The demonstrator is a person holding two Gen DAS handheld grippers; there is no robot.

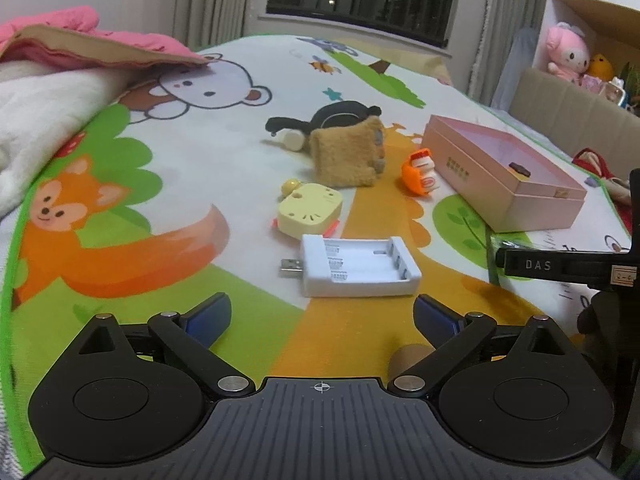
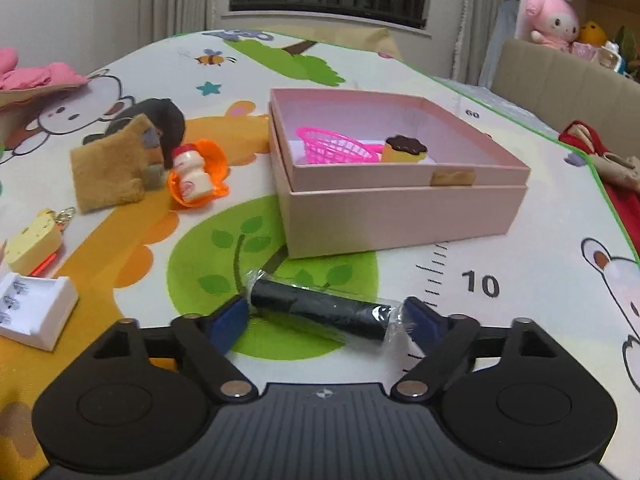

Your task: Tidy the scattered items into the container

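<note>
The pink box (image 2: 400, 216) sits on the play mat and holds a pink toy basket (image 2: 336, 147) and a pudding toy (image 2: 405, 149). My right gripper (image 2: 324, 320) is open, its blue pads on either side of a black cylinder in clear wrap (image 2: 320, 309) lying on the mat. My left gripper (image 1: 322, 316) is open and empty, just before a white battery charger (image 1: 356, 266). Beyond it lie a yellow cheese toy (image 1: 310, 210), a brown plush pouch (image 1: 348, 156), a black plush item (image 1: 332, 118) and an orange capsule with a small bottle (image 1: 420, 172). The pink box also shows in the left view (image 1: 504, 184).
A cartoon play mat (image 1: 120, 208) covers the surface. Pink and white bedding (image 1: 60, 72) lies at the left. Plush toys (image 2: 552, 20) sit on a shelf at the far right. A red item (image 2: 612, 184) lies at the mat's right edge. The right gripper's body (image 1: 568, 268) shows in the left view.
</note>
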